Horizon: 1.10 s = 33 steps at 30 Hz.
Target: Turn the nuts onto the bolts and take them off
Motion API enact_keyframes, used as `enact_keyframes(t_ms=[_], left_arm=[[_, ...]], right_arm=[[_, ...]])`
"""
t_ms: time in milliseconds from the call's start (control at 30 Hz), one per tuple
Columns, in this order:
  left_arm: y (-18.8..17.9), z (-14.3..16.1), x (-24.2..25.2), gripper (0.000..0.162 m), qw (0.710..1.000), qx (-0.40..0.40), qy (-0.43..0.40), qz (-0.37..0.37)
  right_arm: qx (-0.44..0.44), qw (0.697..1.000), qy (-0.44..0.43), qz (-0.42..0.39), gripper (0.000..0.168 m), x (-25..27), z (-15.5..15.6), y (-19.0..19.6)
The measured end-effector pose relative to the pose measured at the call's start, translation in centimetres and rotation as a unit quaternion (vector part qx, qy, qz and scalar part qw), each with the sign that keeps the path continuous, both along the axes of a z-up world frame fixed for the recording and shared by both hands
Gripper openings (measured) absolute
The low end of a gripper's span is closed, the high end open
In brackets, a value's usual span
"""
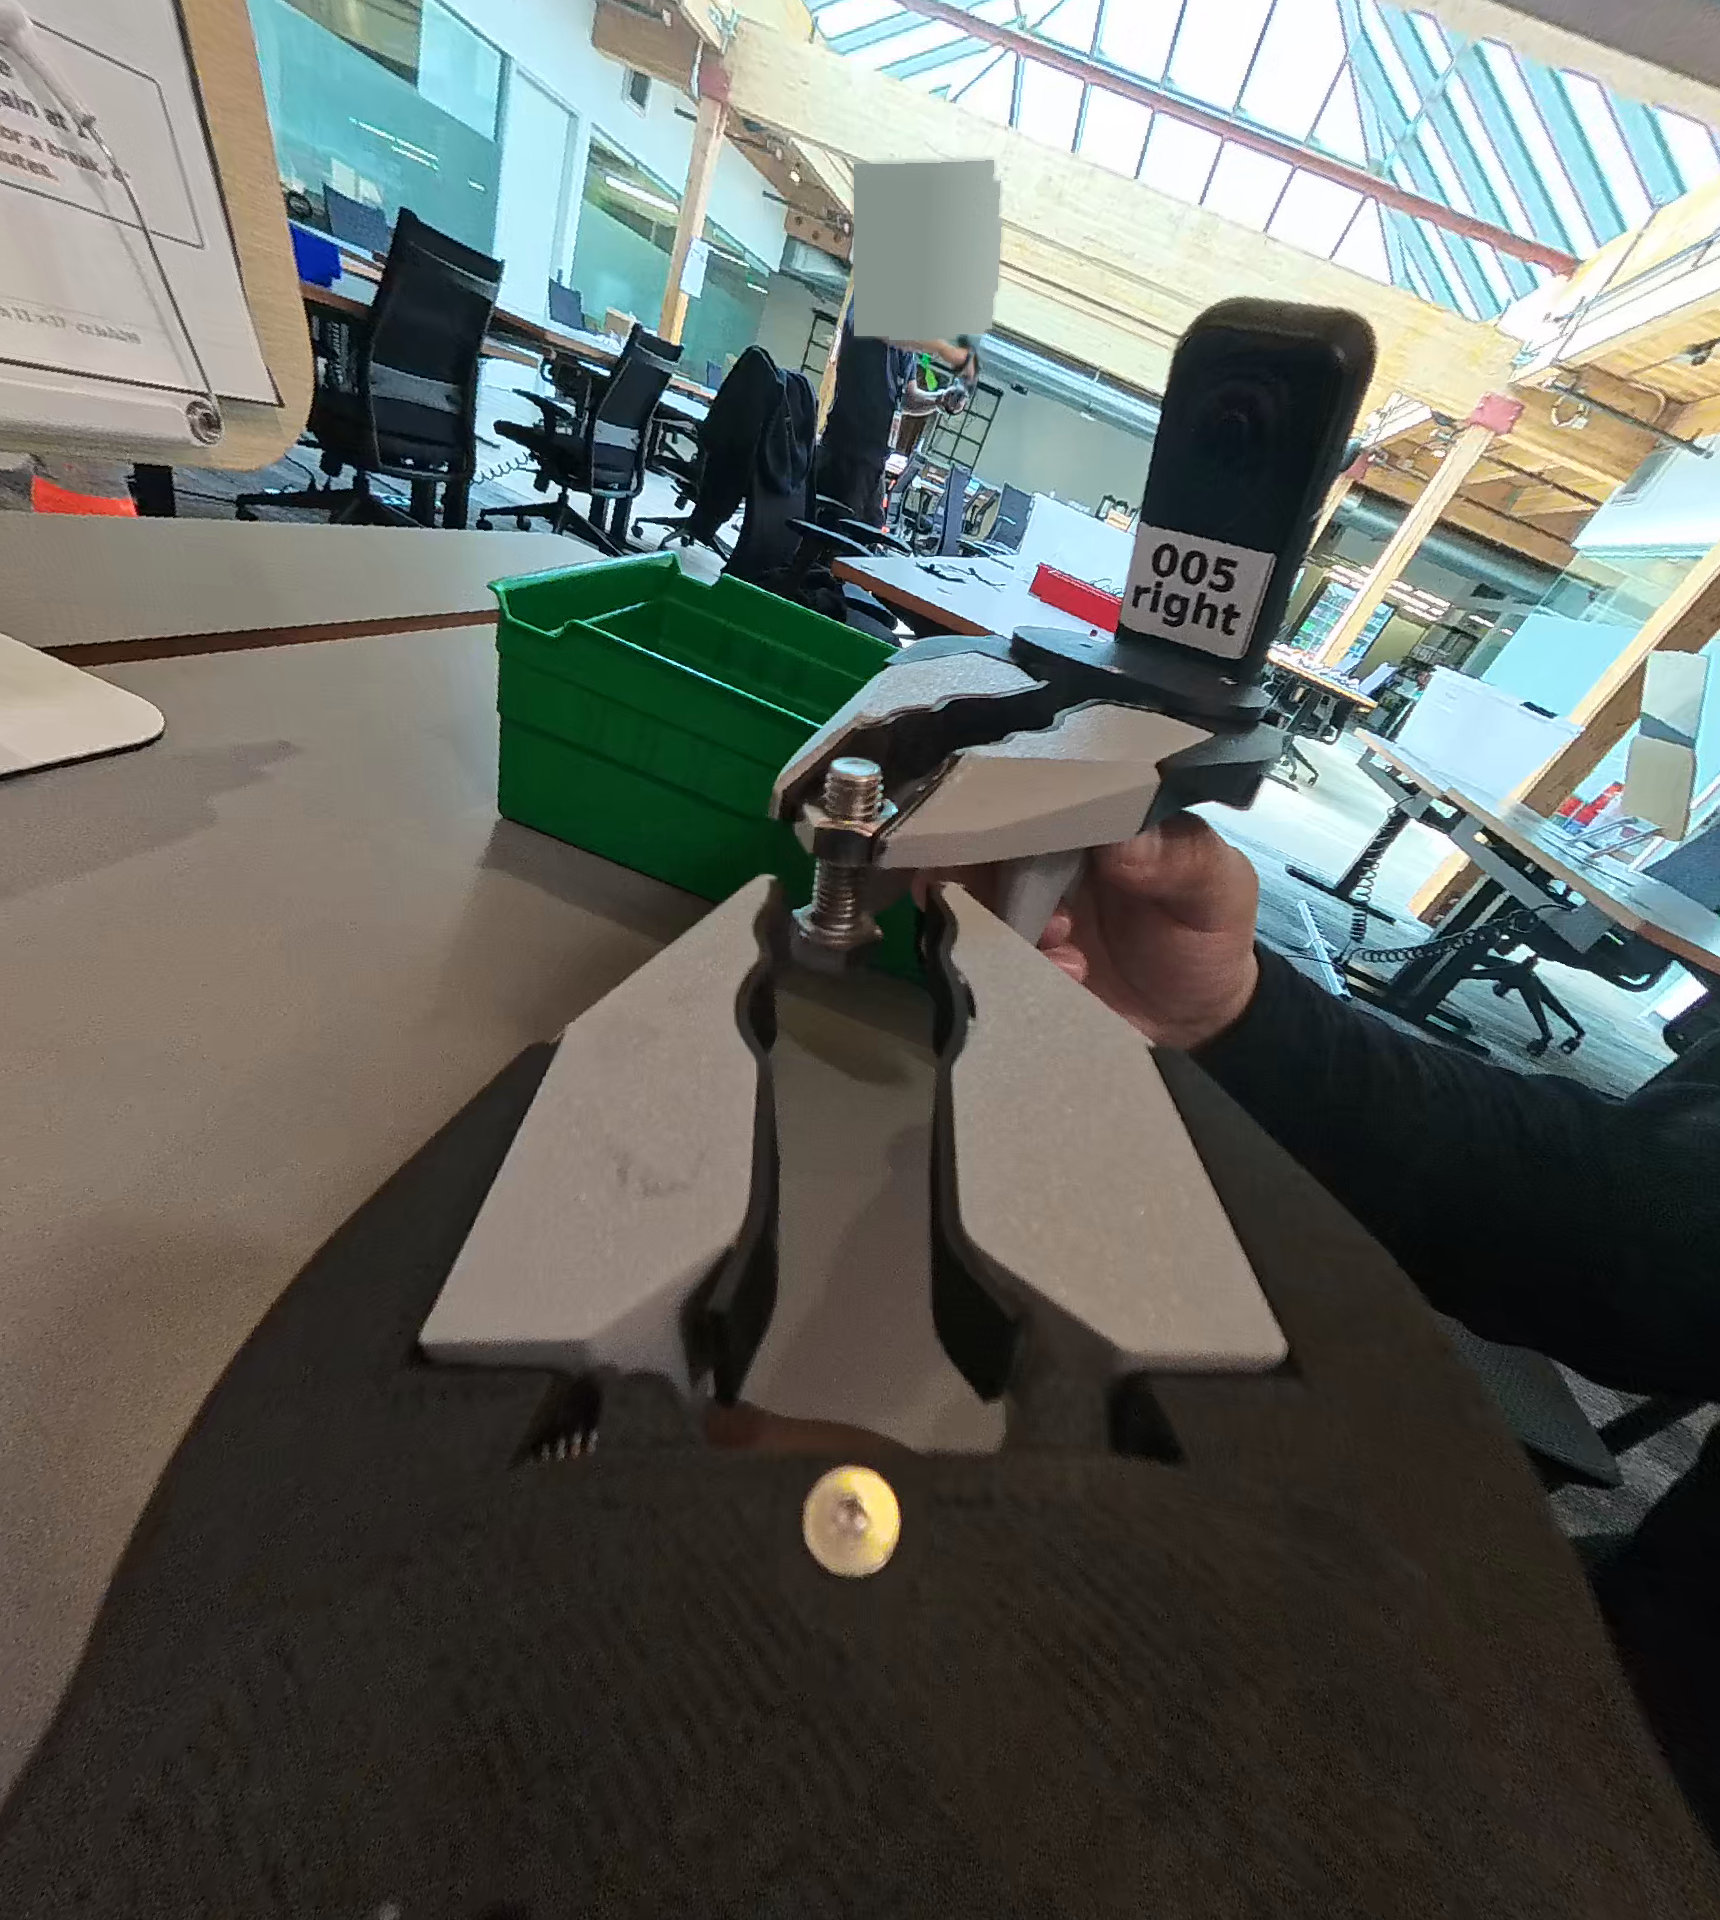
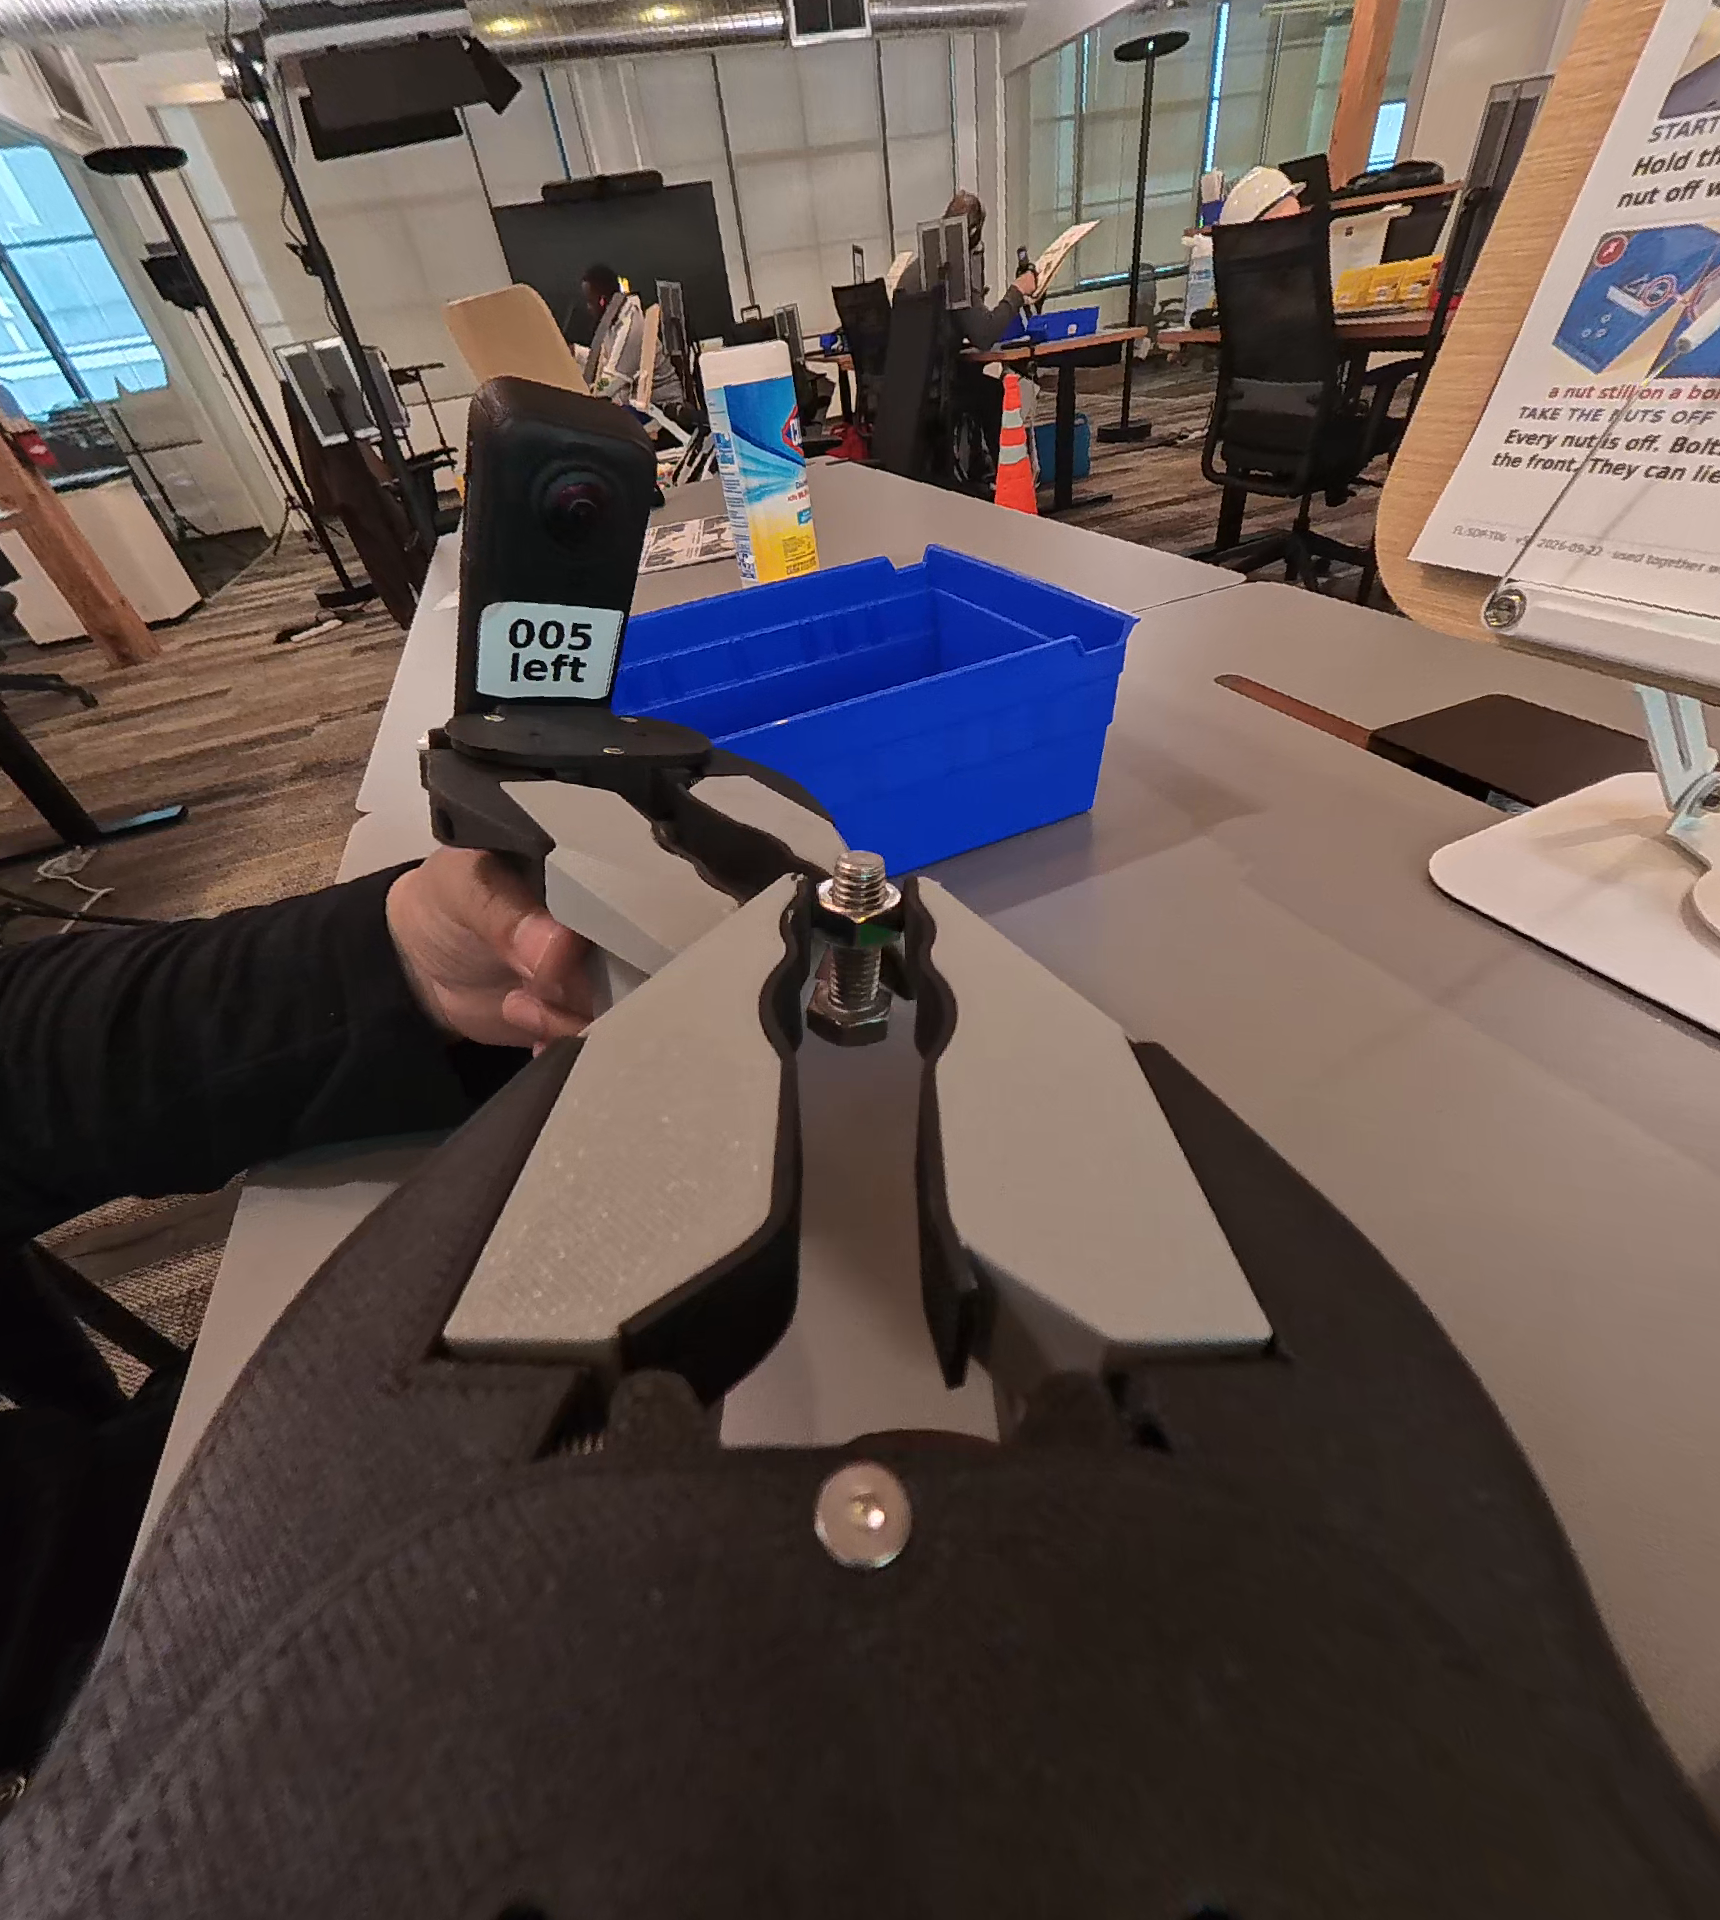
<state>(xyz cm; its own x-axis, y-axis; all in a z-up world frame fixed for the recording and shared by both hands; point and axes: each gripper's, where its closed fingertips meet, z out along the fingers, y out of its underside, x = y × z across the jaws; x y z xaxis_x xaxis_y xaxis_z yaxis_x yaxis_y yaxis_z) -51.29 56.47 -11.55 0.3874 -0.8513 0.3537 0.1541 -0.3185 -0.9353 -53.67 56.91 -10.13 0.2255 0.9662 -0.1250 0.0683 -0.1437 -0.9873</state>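
A steel bolt point(image 1: 838, 878) stands upright in the air above the grey table point(image 1: 212, 987), with a hex nut point(image 1: 840, 823) threaded near its top. My left gripper point(image 1: 840, 925) is shut on the bolt's hex head point(image 1: 830, 935). My right gripper point(image 1: 835, 821) comes in from the right and is shut on the nut. In the right wrist view my right gripper point(image 2: 854, 914) pinches the nut point(image 2: 856, 914); the bolt's head point(image 2: 845, 1023) shows below. The left gripper's body point(image 2: 565, 769) reaches in from the left there, its tips hidden.
A green bin point(image 1: 648, 707) stands just behind the bolt. A blue bin point(image 2: 897, 717) and a wipes canister point(image 2: 762, 468) stand farther on the table. An instruction board on a white stand point(image 2: 1614, 894) stands beside them. A person's hands and dark sleeves hold both grippers. Only a small space, under 4 cm, lies between the two pairs of fingers.
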Motion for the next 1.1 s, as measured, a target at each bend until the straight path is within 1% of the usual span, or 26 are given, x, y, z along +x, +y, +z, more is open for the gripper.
enact_keyframes(t_ms=[133,367,667,867,967,1100], left_arm=[[0.4,-0.2,-0.4,0.026,1.000,0.007,0.013,0.015],[0.1,-1.1,0.4,0.026,0.998,0.029,0.055,0.014],[0.1,-1.0,0.5,0.016,0.998,0.035,0.048,0.021],[0.2,-1.2,0.7,0.020,0.998,0.032,0.052,0.022],[0.2,-1.1,0.6,0.016,0.998,0.039,0.052,0.028],[0.3,-1.2,0.4,0.015,0.995,0.057,0.070,0.036]], right_arm=[[-0.003,1.000,0.008,0.003,0.014,0.2,0.3,0.0],[-0.003,1.000,0.013,0.006,0.014,0.1,0.5,-0.2],[0.000,1.000,0.011,0.000,0.014,-0.1,0.5,-0.2],[-0.001,1.000,0.007,-0.005,0.014,-0.2,0.2,-0.1],[-0.005,1.000,0.012,-0.003,0.014,-0.2,0.3,-0.1],[-0.006,1.000,0.013,-0.004,0.014,-0.2,0.3,-0.1]])
